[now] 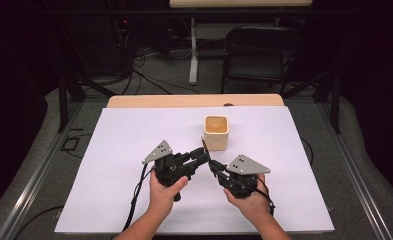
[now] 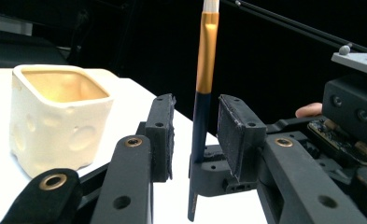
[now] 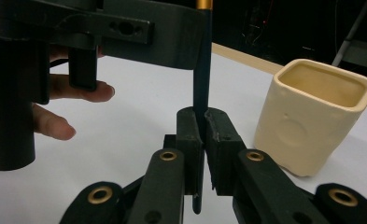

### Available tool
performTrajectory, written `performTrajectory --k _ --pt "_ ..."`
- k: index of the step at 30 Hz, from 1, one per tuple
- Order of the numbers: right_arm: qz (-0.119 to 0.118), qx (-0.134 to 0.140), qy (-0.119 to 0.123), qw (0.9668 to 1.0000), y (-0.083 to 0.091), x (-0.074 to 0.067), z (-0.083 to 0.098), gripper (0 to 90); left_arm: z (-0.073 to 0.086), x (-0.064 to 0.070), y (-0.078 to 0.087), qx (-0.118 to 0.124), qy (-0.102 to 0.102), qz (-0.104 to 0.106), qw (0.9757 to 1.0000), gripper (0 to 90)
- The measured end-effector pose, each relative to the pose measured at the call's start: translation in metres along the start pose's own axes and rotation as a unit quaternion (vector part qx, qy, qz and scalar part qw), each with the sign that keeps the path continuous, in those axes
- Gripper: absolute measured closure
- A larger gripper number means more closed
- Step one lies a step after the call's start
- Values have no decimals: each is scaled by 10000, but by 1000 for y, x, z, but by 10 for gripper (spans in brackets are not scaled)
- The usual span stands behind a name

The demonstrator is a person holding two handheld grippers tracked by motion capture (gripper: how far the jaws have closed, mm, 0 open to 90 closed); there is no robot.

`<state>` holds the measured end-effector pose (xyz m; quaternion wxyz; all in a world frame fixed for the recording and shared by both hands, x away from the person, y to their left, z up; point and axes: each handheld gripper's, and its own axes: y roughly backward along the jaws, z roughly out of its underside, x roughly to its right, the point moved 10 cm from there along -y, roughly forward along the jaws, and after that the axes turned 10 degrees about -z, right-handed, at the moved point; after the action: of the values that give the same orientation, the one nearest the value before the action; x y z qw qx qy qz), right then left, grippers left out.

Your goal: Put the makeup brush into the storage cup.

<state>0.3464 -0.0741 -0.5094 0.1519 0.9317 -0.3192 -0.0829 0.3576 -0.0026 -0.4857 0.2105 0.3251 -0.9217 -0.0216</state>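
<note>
The paintbrush (image 2: 204,93) stands upright and off the table, a slim thing with a dark blue handle, a gold ferrule above it and a pale section at the very top. The right gripper (image 3: 202,135) has it: its jaws are pressed onto the lower handle, pinching it, with the butt end poking out below them. And here is the left gripper (image 2: 196,126), jaws spread wide to either side of the same handle, one pad on each flank, neither one touching yet. It looks very much like a handover about to happen.

How will it handle? By the look of it, light and stiff, a thin round shaft that could twist or slide between flat pads if pinched off-centre. The painted handle looks like the place to grip, below the ferrule and above the other jaws; the ferrule looks slick, and whatever sits at the top end is best left alone.

In the high view the two grippers meet nose to nose near the middle of the table (image 1: 134,150), under its white cover, a hand (image 1: 164,192) behind each. Just beyond them stands the cream cup (image 1: 216,133), square-mouthed, dimpled on its sides, open and seemingly empty. That pot looks the likely home for the brush, but a narrow stick dropped in could lean or tip out.
</note>
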Motion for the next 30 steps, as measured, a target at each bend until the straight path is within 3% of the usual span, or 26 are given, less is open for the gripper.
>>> performTrajectory --k 15,30 --pt "-31 -22 0 10000 -3 -3 2 844 6 3 -4 -41 73 15 10000 760" --pt "-27 19 -15 10000 -3 -3 2 844 12 2 -6 -135 149 34 9998 802"
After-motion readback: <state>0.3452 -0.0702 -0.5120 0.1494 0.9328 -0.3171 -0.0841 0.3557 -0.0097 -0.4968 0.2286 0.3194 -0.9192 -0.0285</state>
